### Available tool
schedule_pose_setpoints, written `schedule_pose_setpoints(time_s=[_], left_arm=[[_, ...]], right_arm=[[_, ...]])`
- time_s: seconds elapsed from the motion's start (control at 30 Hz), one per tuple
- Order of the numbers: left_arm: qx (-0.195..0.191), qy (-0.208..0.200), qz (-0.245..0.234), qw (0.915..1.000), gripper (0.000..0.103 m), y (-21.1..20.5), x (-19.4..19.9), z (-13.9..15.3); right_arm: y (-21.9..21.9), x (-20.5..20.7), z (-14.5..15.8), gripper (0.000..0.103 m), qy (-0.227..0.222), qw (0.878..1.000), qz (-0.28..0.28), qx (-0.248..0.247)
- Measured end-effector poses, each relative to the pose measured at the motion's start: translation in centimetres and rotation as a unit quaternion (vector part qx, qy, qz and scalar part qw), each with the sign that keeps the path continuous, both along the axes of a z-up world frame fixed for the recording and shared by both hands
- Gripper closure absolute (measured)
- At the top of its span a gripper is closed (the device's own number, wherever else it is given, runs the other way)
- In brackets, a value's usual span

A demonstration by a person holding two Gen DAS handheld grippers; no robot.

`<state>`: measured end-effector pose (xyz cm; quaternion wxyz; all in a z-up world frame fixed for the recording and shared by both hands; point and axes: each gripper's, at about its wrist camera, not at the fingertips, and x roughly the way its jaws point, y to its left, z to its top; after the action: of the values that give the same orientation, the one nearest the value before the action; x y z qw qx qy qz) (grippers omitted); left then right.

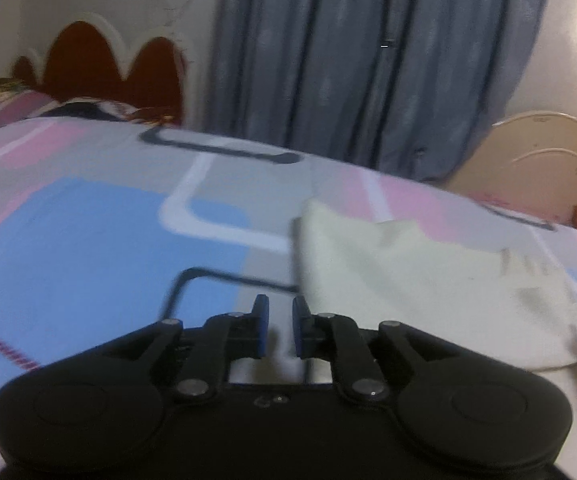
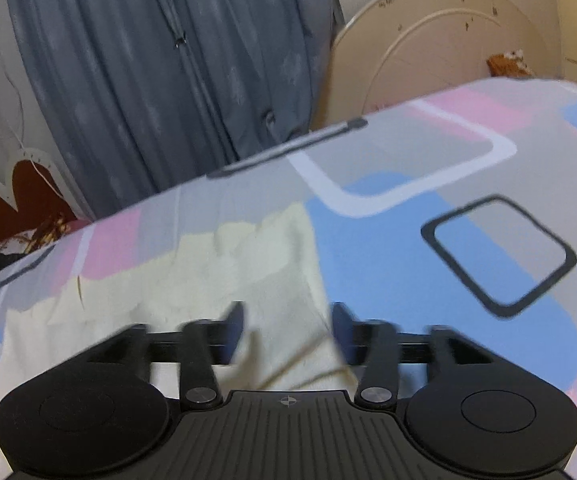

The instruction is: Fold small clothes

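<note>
Left gripper: your left gripper (image 1: 280, 326) hovers over the bedsheet (image 1: 88, 248) with its blue pads close together, a narrow gap between them and nothing in it; call it released, nearly closed.
Right gripper: your right gripper (image 2: 288, 332) has its fingers (image 2: 234, 330) standing apart. A raised fold of the cloth sits between them, but the pads do not press on it, so it is let go.
Cloth: the cream garment (image 1: 428, 280) lies on the sheet, to the right of your left gripper and a little farther away; in the right wrist view the garment (image 2: 192, 280) spreads left and far from your right gripper, with its near part bunched up under the fingers.
Surroundings: grey curtain (image 2: 148, 72) beyond the far edge of the bed, a dark red headboard (image 1: 100, 68) at far left.
</note>
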<state>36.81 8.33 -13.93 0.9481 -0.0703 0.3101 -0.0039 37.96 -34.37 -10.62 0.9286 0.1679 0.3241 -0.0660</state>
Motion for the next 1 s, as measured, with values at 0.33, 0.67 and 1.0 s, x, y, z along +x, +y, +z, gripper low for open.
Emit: schedule_pose_setpoints(time_s=[0.33, 0.67, 1.0], left_arm=[[0.009, 0.015, -0.062, 0.9979, 0.087, -4.9, 3.9, -1.4], [0.047, 0.029, -0.016, 0.9984, 0.089, -3.8, 6.0, -3.7], [0.045, 0.004, -0.036, 0.9983, 0.086, -5.2, 5.1, -1.6]], right_arm=[[0.3, 3.8, -1.7, 0.052, 0.026, 0.999, 0.034, -0.029], [-0.2, 4.0, -2.6, 0.095, 0.032, 0.997, 0.025, -0.067], [0.8, 3.2, -0.4, 0.094, -0.015, 0.997, 0.035, -0.062]])
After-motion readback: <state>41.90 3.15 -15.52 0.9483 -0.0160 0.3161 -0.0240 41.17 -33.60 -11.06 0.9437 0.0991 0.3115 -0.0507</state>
